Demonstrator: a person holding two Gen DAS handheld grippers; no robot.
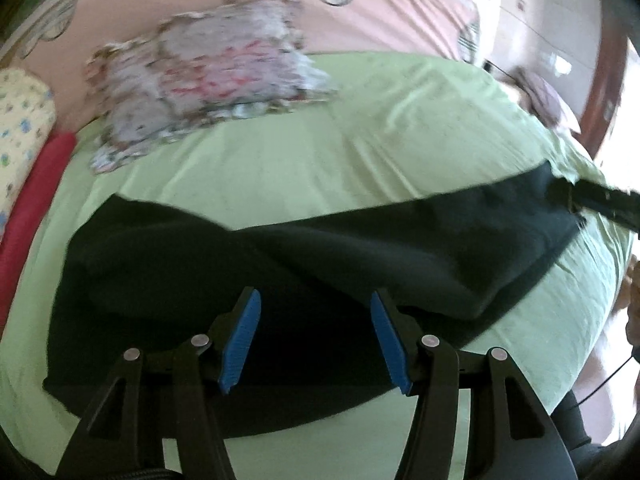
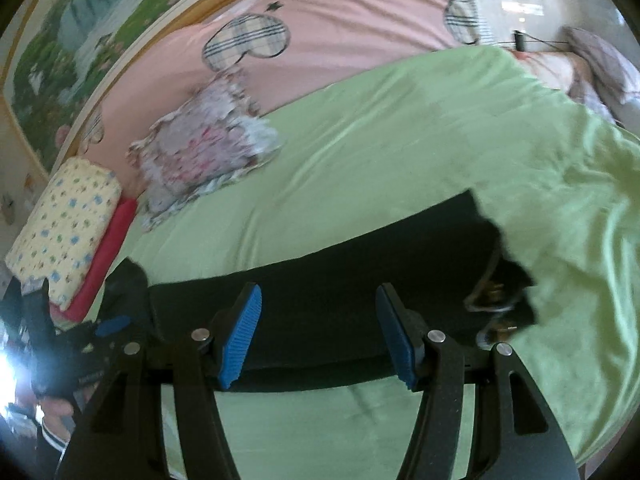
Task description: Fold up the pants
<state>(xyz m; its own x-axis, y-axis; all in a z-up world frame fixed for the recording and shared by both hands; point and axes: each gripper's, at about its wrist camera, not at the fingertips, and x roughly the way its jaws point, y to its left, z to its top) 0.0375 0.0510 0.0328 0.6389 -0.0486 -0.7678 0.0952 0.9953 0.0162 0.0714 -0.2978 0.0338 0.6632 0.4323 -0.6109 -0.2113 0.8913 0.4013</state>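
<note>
- Both views blurred; far items soft. Floral frilled cushion (image 1: 208, 80) pattern hard to read.
- Right end of the black pants (image 1: 280, 272) is tucked under a raised fold of the green sheet (image 2: 568, 216); belt w/ buckle (image 2: 490, 304) only partly shows there. Can't tell waist shape beyond that.
- Pants lie flat along near part of sheet, running left-right, dark, few creases visible, one long fold ridge mid-way in left wrist view.
- Left gripper (image 1: 316, 340): jaws spread wide, blue pads apart, nothing between them, over near-left part of pants.
- Right gripper (image 2: 318, 332): also released, pads apart, over pants mid-section, belt end to its right.
- Near edge of pants sits close to near sheet edge; bare sheet beyond pants up to cushion.
- Far left: dotted pillow (image 2: 64, 240) on red fabric (image 2: 108, 256); pink bedcover (image 2: 340, 28) behind.
</note>
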